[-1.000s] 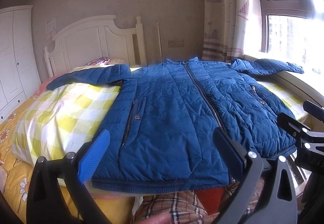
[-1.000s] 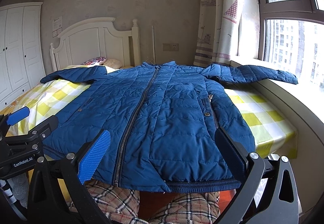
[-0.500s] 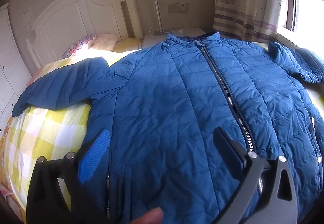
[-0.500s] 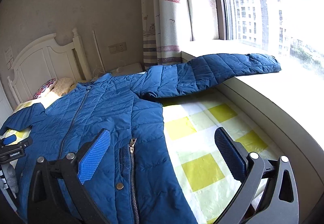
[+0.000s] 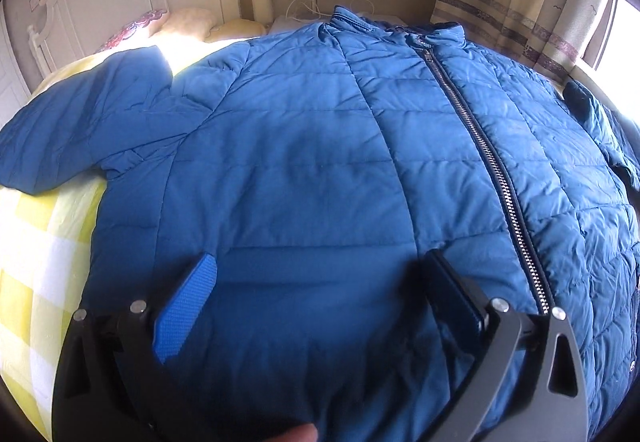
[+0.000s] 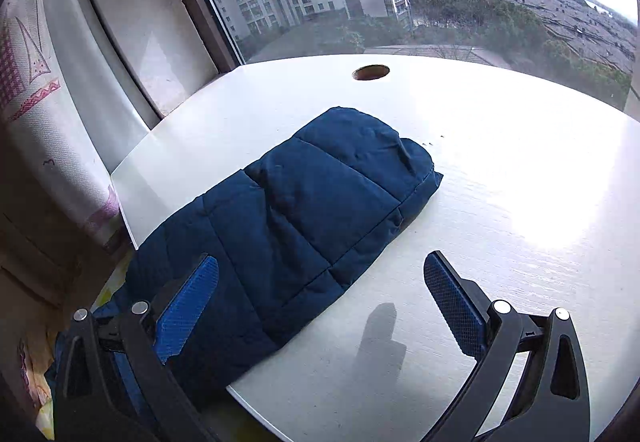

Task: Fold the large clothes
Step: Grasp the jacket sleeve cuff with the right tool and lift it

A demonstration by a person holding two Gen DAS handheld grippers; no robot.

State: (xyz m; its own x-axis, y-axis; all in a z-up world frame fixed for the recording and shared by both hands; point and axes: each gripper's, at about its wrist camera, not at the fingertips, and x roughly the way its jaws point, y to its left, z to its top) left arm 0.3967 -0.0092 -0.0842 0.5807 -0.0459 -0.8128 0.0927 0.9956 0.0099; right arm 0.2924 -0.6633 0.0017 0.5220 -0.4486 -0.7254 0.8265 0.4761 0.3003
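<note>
Blue jacket (image 5: 320, 170) lay zipped, front up, on the checked bedspread (image 5: 36, 242). Left gripper (image 5: 320, 290) hovered over the chest panel left of the zipper (image 5: 492, 162), jaws apart. Right gripper (image 6: 320, 294), jaws apart, straddled the sleeve (image 6: 304, 218) edge on the white sill (image 6: 500, 170).

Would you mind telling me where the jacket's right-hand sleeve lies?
In the right wrist view, the sleeve rests on the white windowsill, ahead of the open right claw.
</note>
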